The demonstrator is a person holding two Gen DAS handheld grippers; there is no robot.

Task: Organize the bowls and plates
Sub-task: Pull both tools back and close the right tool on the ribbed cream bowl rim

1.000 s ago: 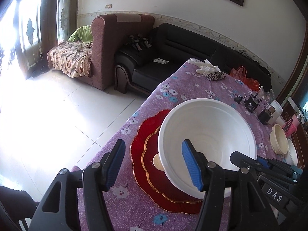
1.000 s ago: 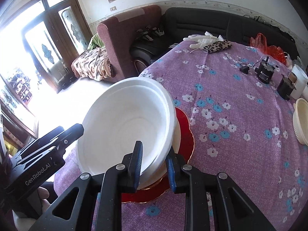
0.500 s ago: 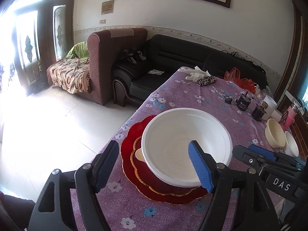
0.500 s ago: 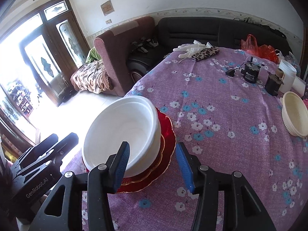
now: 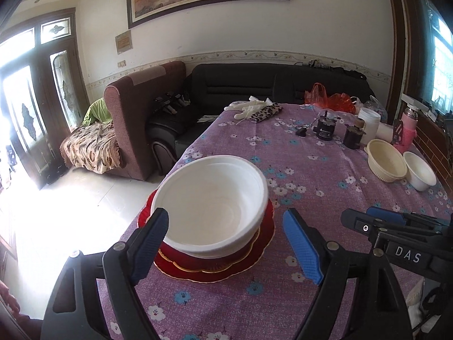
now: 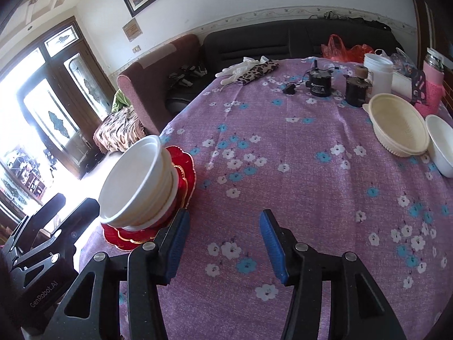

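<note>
A stack of white bowls (image 5: 212,206) sits on red gold-rimmed plates (image 5: 254,257) near the table's left edge; it also shows in the right wrist view (image 6: 136,184) on the red plates (image 6: 187,170). My left gripper (image 5: 226,243) is open and empty, just in front of the stack. My right gripper (image 6: 222,246) is open and empty over the purple cloth, to the right of the stack. A cream ribbed bowl (image 6: 399,130) and a small white bowl (image 6: 441,147) stand at the far right; they also show in the left wrist view (image 5: 386,163), (image 5: 419,172).
The table has a purple flowered cloth (image 6: 283,170). At the back stand black gadgets (image 6: 320,82), a dark jar (image 6: 355,90), a white tub (image 6: 378,70), a pink bottle (image 6: 431,70), gloves and a leopard pouch (image 6: 254,70). Sofas and floor lie left of the table.
My right gripper let go of the white bowl, opened and drew back to the right. The bowl now rests level on the stack. My left gripper backed away and rose.
</note>
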